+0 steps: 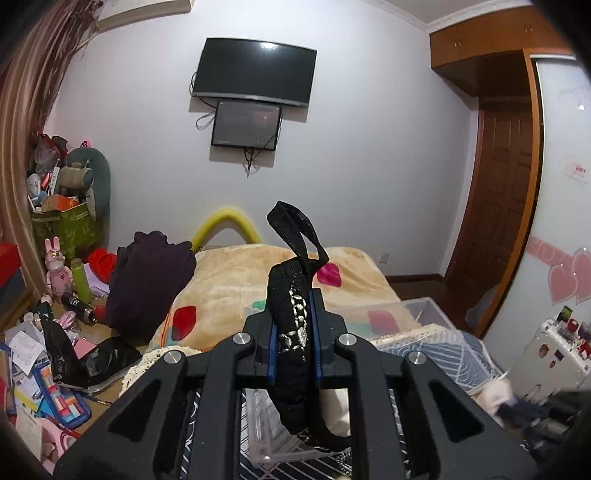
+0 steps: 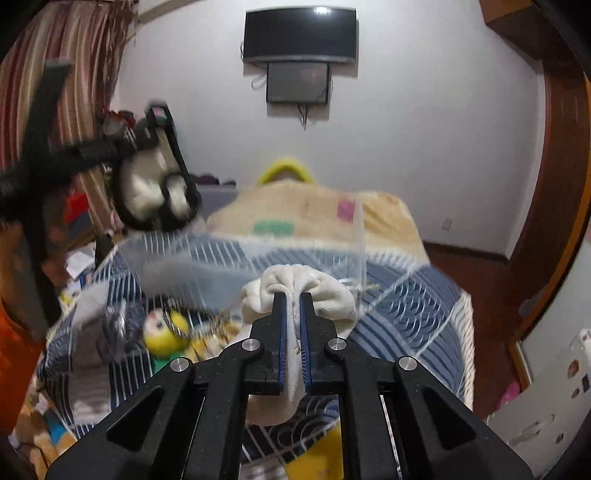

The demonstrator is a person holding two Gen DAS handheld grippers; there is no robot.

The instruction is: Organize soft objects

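While my left gripper is raised above the bed, its blue-padded jaws are pinched on a black pouch with a silvery woven band down its front; the pouch stands upright between the pads, its black strap loop curling up over the top and its lower end hanging below my fingers. Off to the left of it in that view I see a cluttered floor, a green storage bin stuffed with plush toys, and a dark purple garment heaped at the edge of the peach blanket. Beyond the pouch a clear plastic box sits on the bed. Further right, my right gripper has its jaws nearly closed, squeezing a cream-white soft cloth bundle that bulges out past the fingertips and sags beneath them. It hangs over a blue-and-white striped quilt, with a yellow plush toy lying on the quilt to the lower left, blurred. A television hangs on the far wall.
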